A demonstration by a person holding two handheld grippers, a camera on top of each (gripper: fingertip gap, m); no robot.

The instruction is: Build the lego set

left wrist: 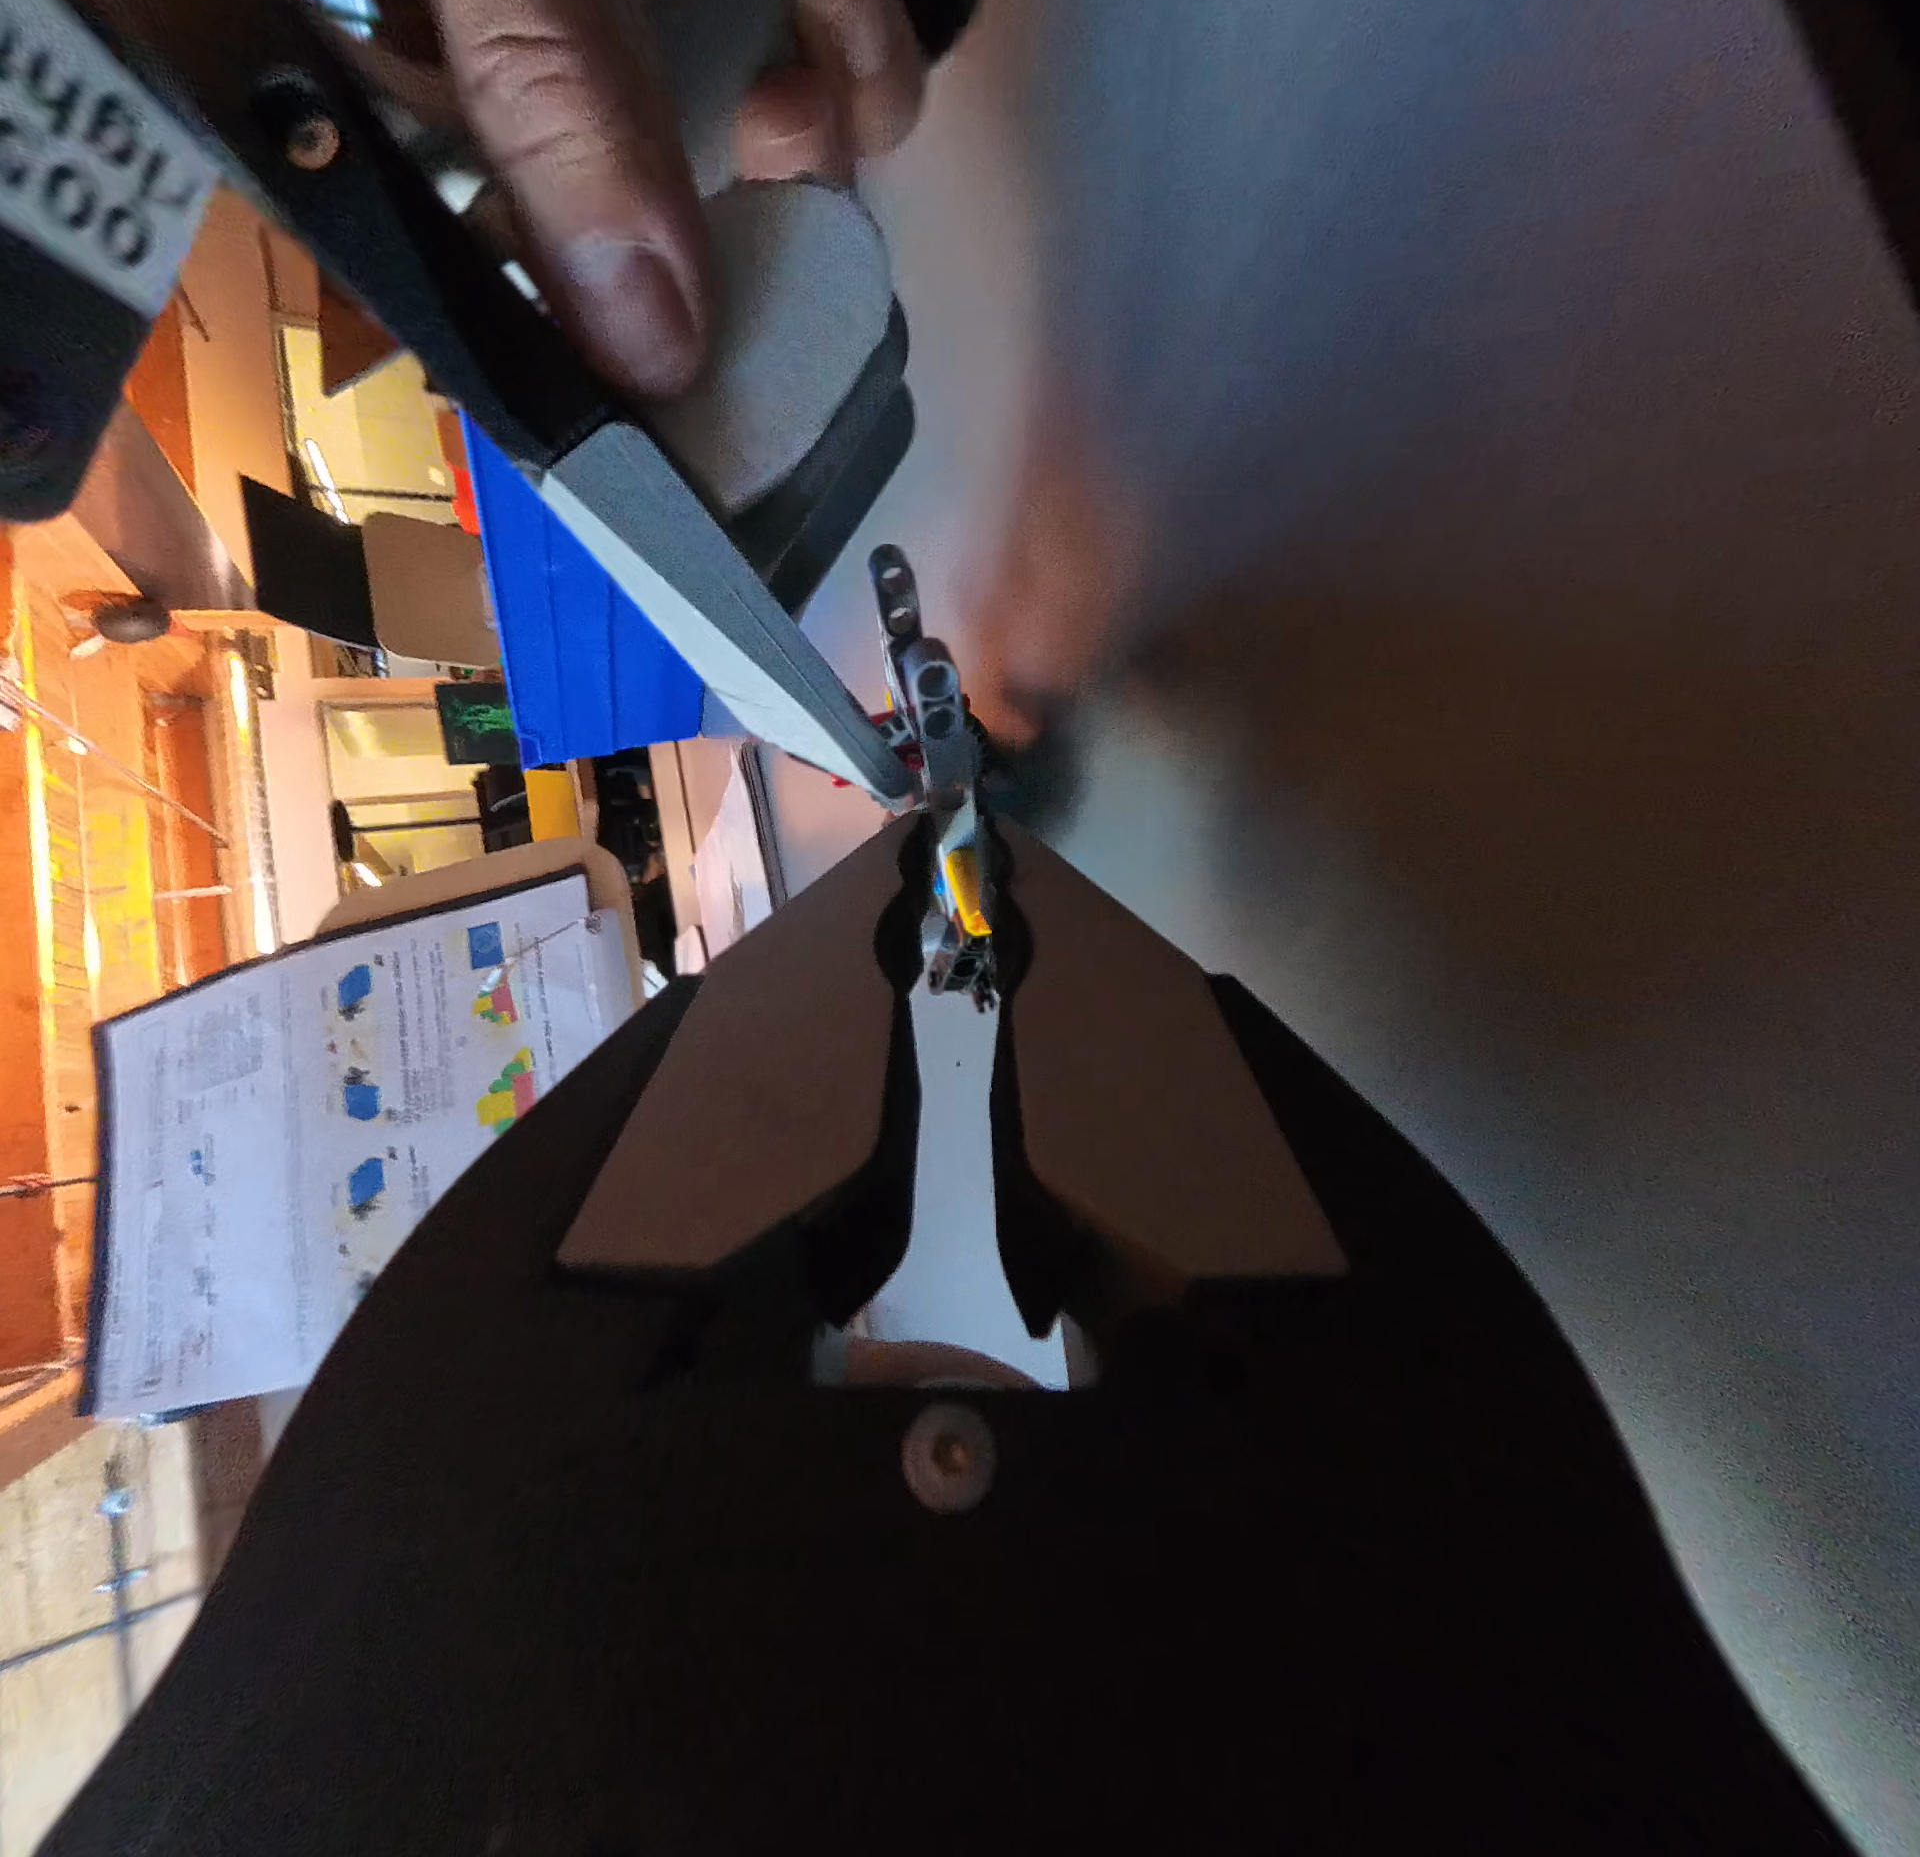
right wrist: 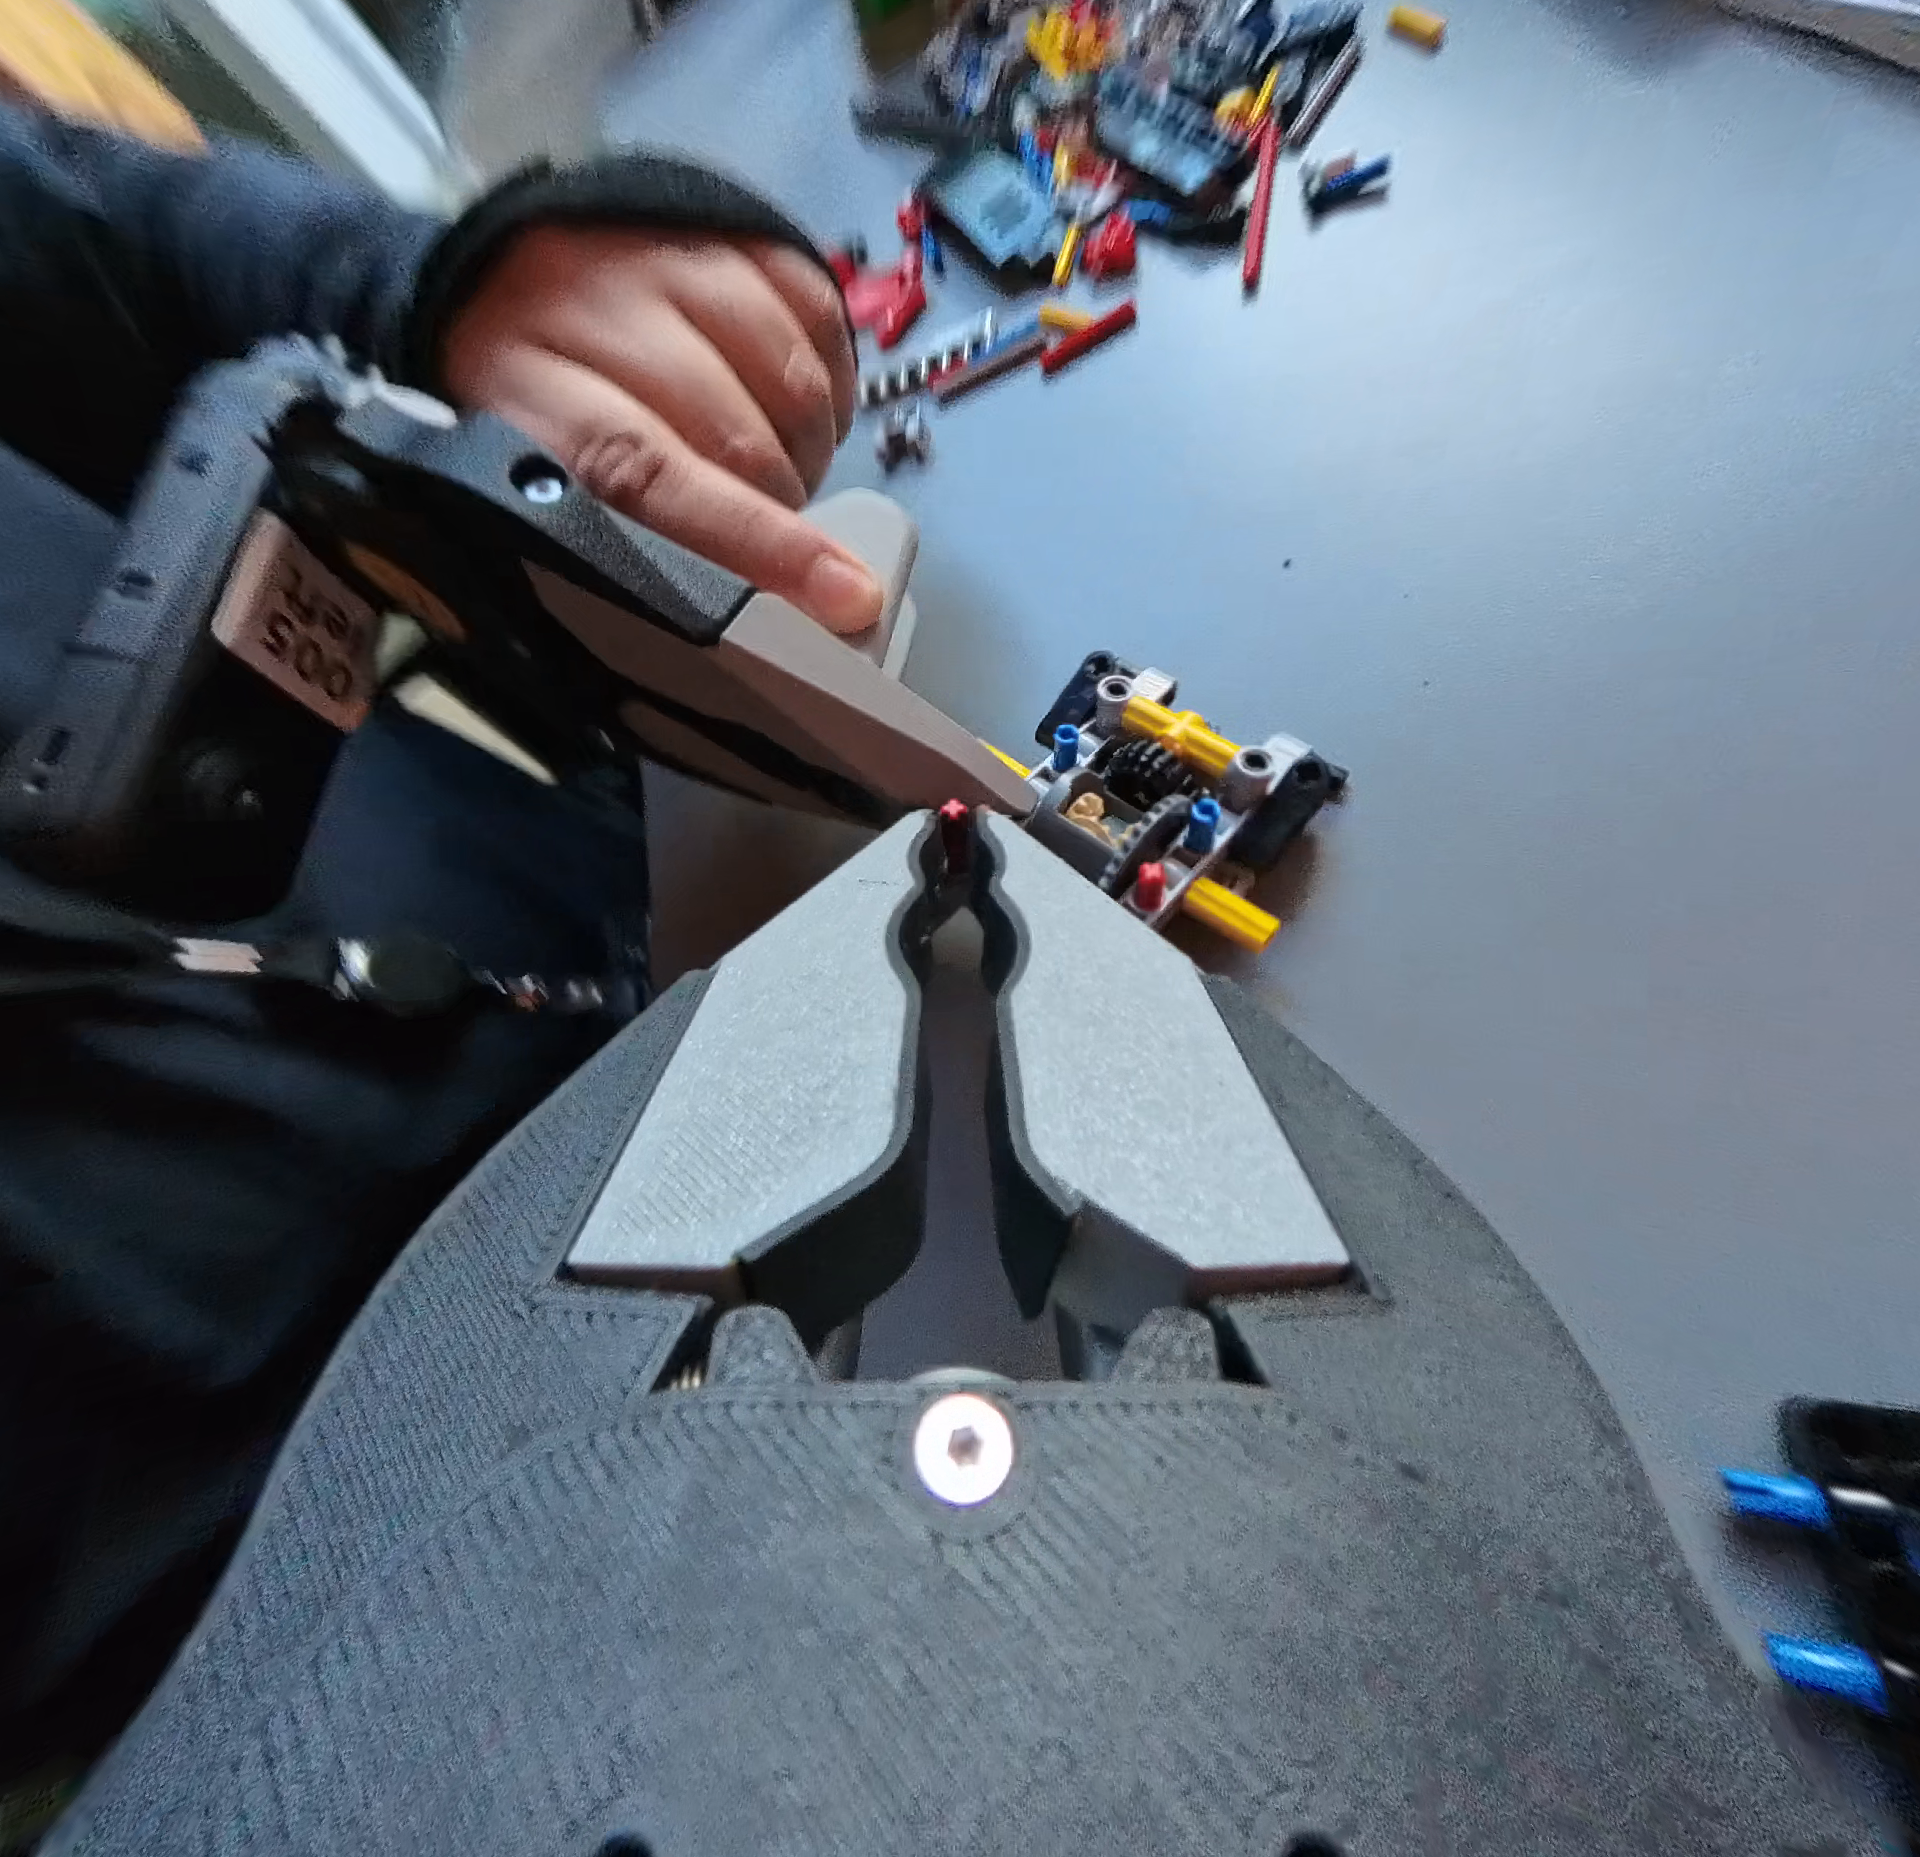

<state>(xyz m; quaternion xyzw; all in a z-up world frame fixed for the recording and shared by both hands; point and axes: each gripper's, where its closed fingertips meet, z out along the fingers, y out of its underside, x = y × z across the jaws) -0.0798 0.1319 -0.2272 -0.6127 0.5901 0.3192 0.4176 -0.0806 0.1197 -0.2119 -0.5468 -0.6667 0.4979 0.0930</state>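
- Right tool (right wrist: 954, 839): fingers pressed together on a small red cross-ended axle pin (right wrist: 953, 841), which stands up between the tips with its cross end poking past them.
- Left tool (left wrist: 954, 898): fingers pinching one end of a small building-brick gear assembly (right wrist: 1184, 799); in the left wrist view a grey-and-yellow part of that assembly (left wrist: 961, 893) sits squeezed between the two pads.
- In the right wrist view, the left tool (right wrist: 1023, 794) comes in from the left, tip on the near-left end of the gear assembly, just beside the red pin.
- In the left wrist view, the right tool (left wrist: 899, 784) comes in from the upper left, tip against the grey beams of the assembly.
- Gear assembly: grey frame, black gears, yellow axles, blue pins, one red pin on top, a tan piece inside; it rests on the grey surface (right wrist: 1558, 560).
- Hand (right wrist: 665, 405) with dark sleeve grips the left tool's handle, left of the assembly.
- Loose pile of mixed building-brick parts (right wrist: 1122, 145) on the surface, well beyond the assembly.
- Blue pins (right wrist: 1777, 1495) on a black piece, near right of the assembly, at the frame edge.
- Printed instruction sheet (left wrist: 312, 1132) and blue bin (left wrist: 582, 612) show in the left wrist view, left of the assembly.
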